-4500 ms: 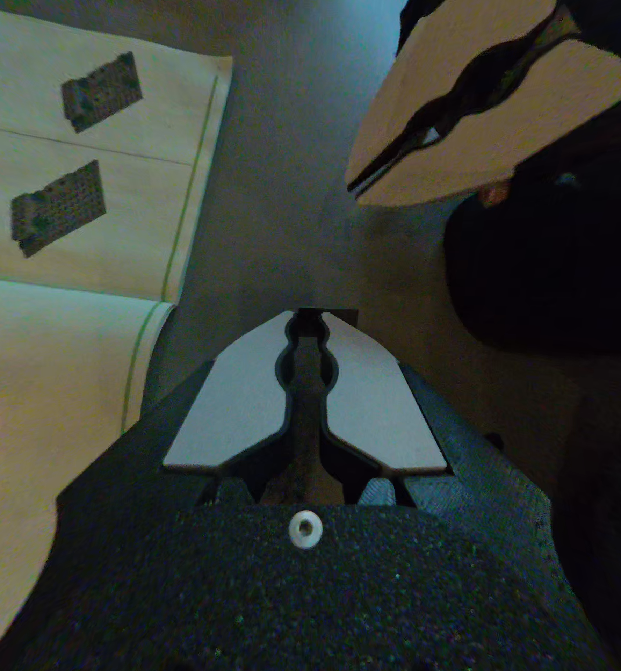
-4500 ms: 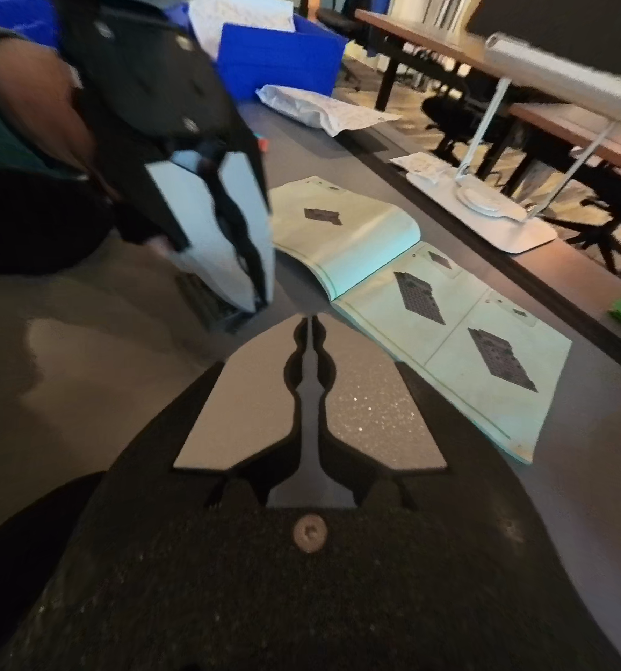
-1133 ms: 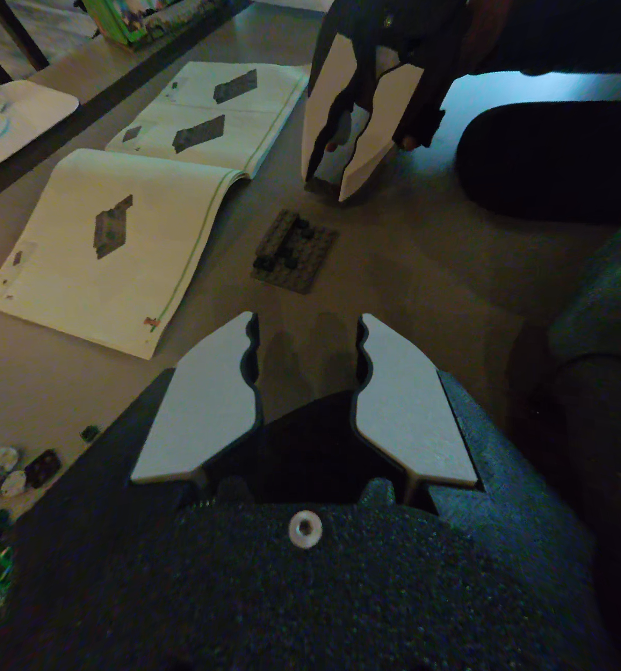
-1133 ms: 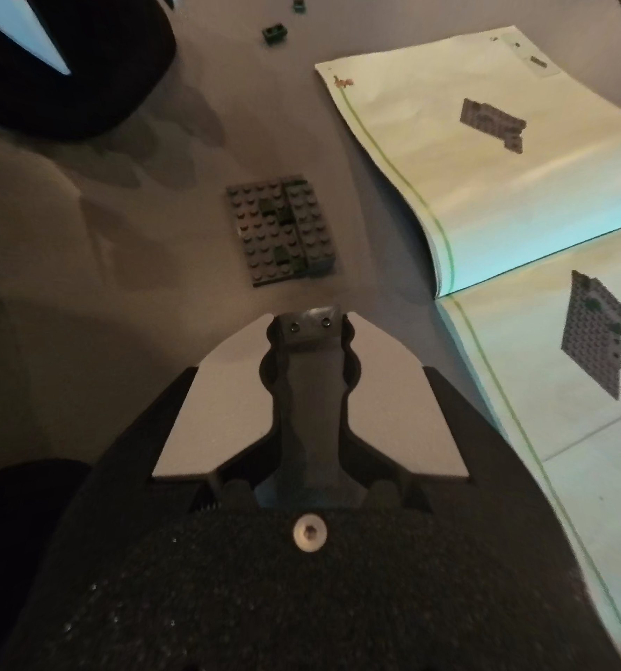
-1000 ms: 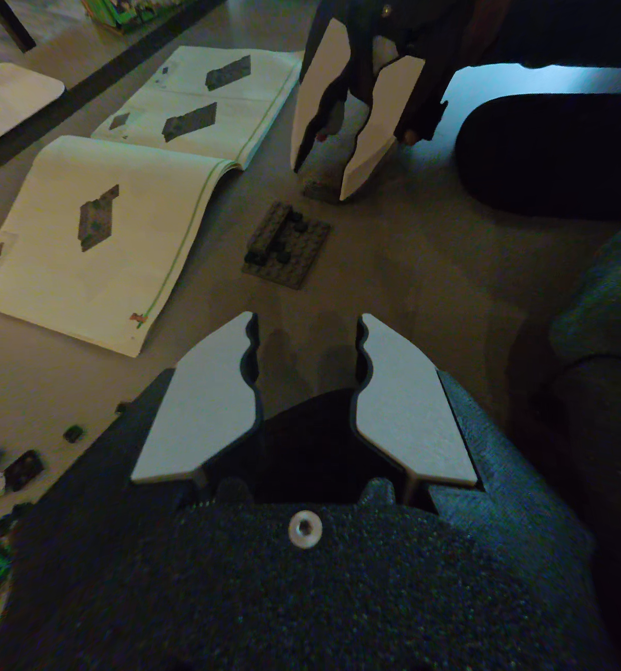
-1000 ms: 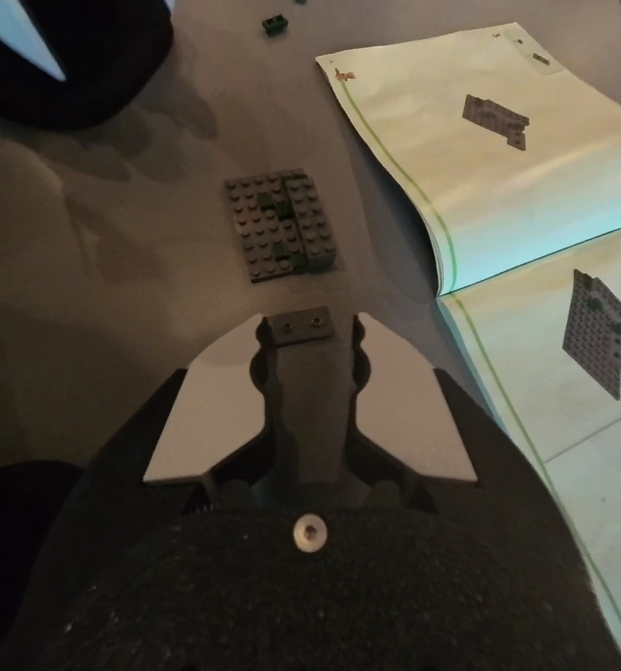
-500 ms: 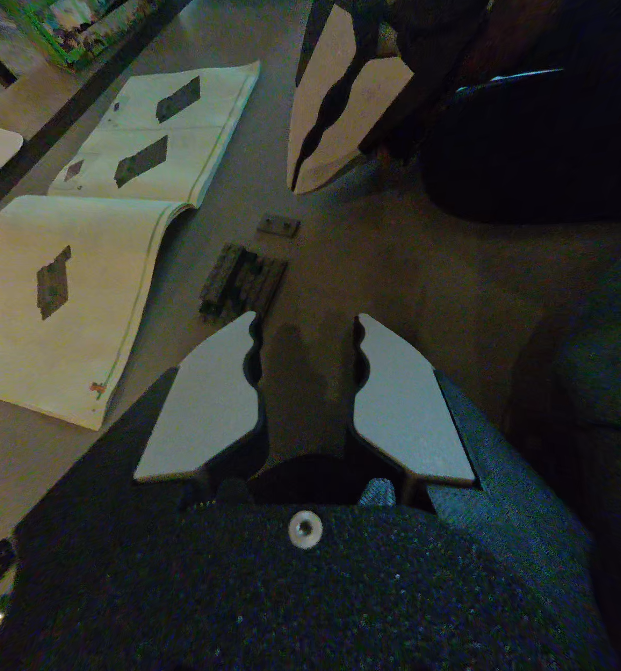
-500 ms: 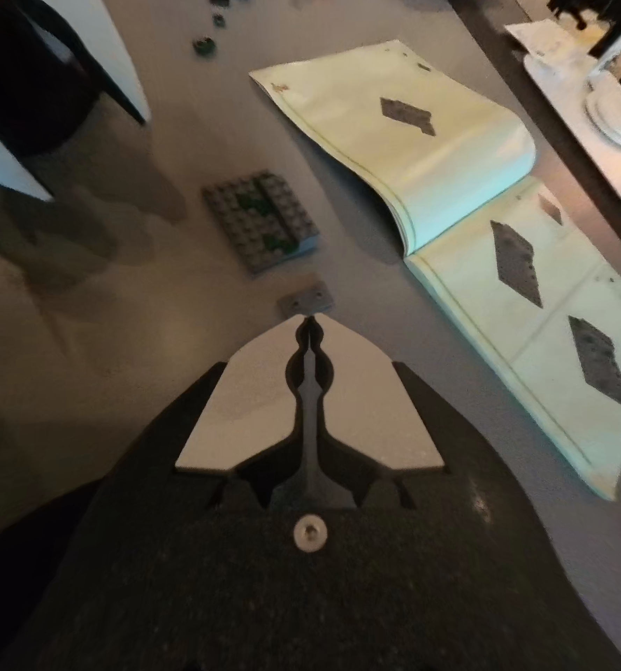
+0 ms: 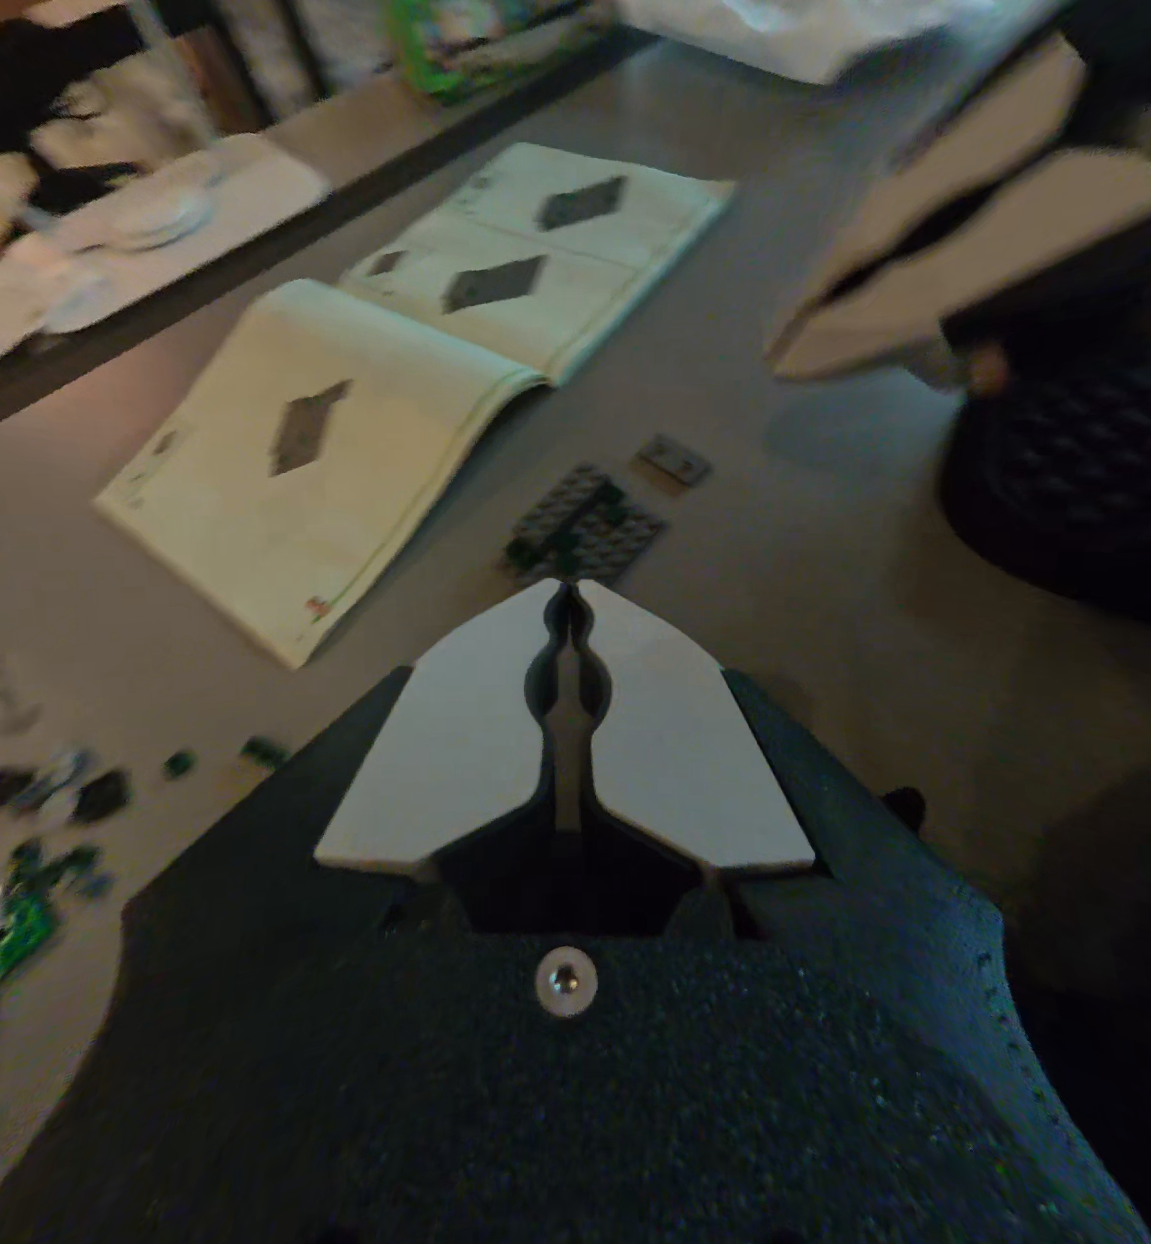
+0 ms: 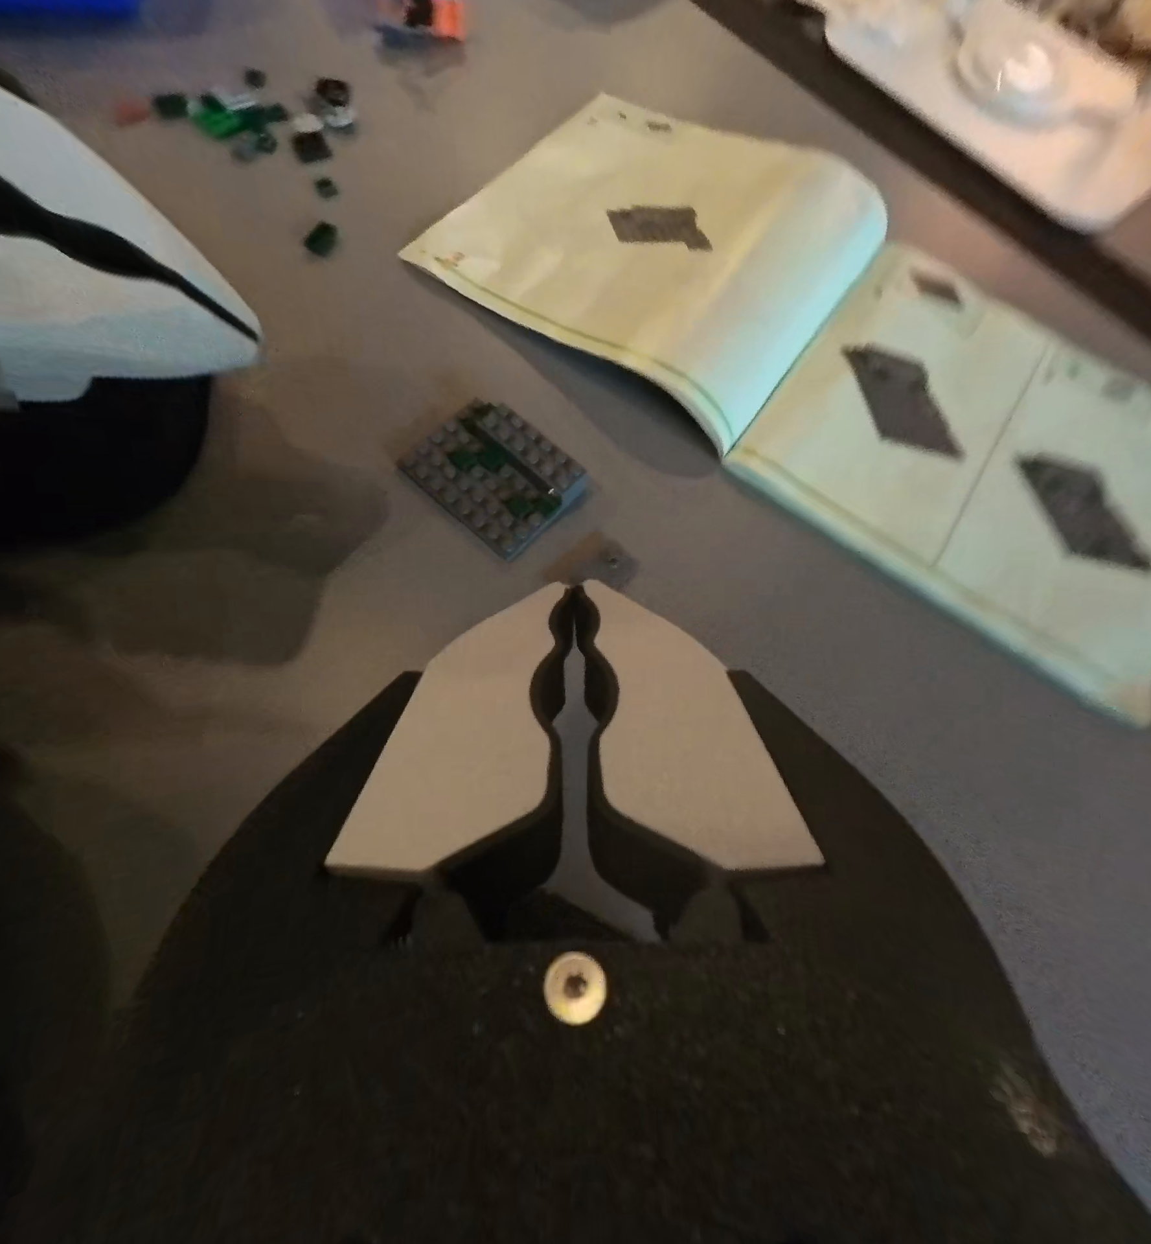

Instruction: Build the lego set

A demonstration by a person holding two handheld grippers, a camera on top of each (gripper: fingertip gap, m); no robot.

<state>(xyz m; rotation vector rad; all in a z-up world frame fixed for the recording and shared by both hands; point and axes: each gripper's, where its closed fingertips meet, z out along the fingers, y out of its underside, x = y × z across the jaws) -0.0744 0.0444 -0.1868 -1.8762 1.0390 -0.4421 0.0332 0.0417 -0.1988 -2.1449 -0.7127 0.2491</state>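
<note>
Dim grey tabletop [image 10: 828,774] carries our grey base plate [image 10: 492,474], long axis running diagonally toward the open booklet [image 10: 794,377]. A small grey plate [image 10: 603,559] lies just beside it, released since a second ago. Both our left gripper [image 9: 569,589] and right gripper [image 10: 574,591] are clenched empty.

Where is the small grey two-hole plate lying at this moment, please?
The small grey plate lies loose on the table, just beyond the grey baseplate in the left wrist view; in the right wrist view it sits just ahead of the shut right gripper.
</note>
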